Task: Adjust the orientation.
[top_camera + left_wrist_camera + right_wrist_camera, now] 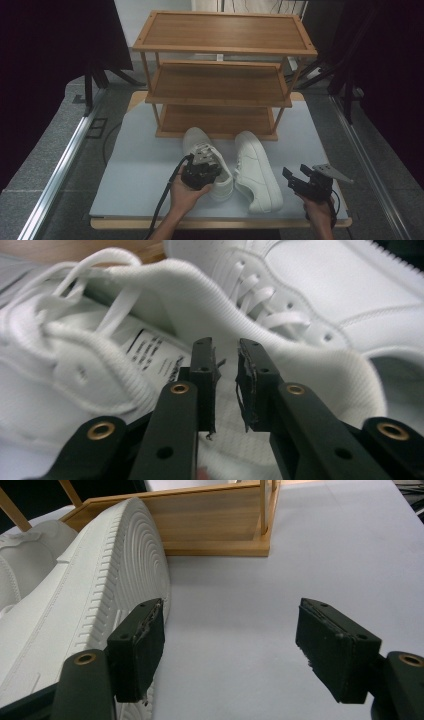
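Observation:
Two white sneakers lie on a pale grey mat (140,180) in front of a wooden rack (220,100). My left gripper (212,169) hovers over the heel opening of the left sneaker (199,140). In the left gripper view its jaws (226,357) stand a narrow gap apart above that sneaker's padded collar (165,295), and nothing is pinched between the pads. The right sneaker (257,175) is tipped, so its ribbed sole (115,565) faces my right gripper (296,172). That gripper (230,615) is wide open and empty, with its left pad close beside the sole.
The rack (215,525) has three bare wooden shelves, and its lowest shelf sits just behind the sneakers' toes. The right sneaker (325,290) lies close against the left one. Bare mat (300,555) stretches to the right. Metal rails and dark curtains flank the table.

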`<state>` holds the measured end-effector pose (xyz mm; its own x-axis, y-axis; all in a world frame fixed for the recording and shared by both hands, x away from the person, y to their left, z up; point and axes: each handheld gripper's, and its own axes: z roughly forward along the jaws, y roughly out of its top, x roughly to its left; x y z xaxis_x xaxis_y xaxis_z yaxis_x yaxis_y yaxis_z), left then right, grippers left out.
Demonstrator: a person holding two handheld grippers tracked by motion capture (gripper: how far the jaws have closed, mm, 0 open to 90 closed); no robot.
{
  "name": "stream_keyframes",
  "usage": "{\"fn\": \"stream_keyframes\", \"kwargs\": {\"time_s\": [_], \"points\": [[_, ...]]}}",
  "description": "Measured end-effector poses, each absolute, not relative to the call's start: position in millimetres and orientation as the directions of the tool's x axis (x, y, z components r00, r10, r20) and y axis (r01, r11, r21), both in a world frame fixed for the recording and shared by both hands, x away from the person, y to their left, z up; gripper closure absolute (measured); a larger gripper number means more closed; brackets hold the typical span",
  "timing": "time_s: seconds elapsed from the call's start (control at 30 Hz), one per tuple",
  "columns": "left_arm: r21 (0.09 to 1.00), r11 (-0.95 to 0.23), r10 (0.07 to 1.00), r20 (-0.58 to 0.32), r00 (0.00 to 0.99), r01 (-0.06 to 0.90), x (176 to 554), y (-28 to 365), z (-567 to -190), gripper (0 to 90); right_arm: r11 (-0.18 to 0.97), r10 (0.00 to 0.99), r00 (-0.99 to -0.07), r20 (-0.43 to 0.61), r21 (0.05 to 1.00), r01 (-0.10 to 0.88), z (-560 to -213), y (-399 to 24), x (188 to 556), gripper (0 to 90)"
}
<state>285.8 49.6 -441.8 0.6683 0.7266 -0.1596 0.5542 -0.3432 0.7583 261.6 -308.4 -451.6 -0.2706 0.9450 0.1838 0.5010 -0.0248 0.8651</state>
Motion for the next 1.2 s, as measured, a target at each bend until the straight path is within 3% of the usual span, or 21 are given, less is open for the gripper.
{"fn": "stream_keyframes", "kwargs": {"time_s": [0.37, 0.7, 1.0, 1.2], "points": [[0.753, -0.378, 0.739, -0.106, 0.666, 0.539, 275, 65, -442, 86.4, -0.031, 0.948, -0.259, 0.185, 0.864, 0.503, -452, -310, 261, 27.4], [0.733, -0.373, 0.738, -0.137, 0.661, 0.569, 275, 96, -440, 88.0, -0.036, 0.95, -0.248, 0.189, 0.857, 0.515, -454, -311, 261, 27.5], [0.713, -0.341, 0.75, -0.186, 0.635, 0.612, 282, 151, -439, 89.1, -0.028, 0.952, -0.248, 0.182, 0.855, 0.518, -455, -309, 261, 27.5], [0.73, -0.318, 0.718, -0.23, 0.656, 0.604, 282, 152, -441, 86.9, -0.027, 0.953, -0.243, 0.18, 0.851, 0.525, -457, -309, 263, 27.5]]}}
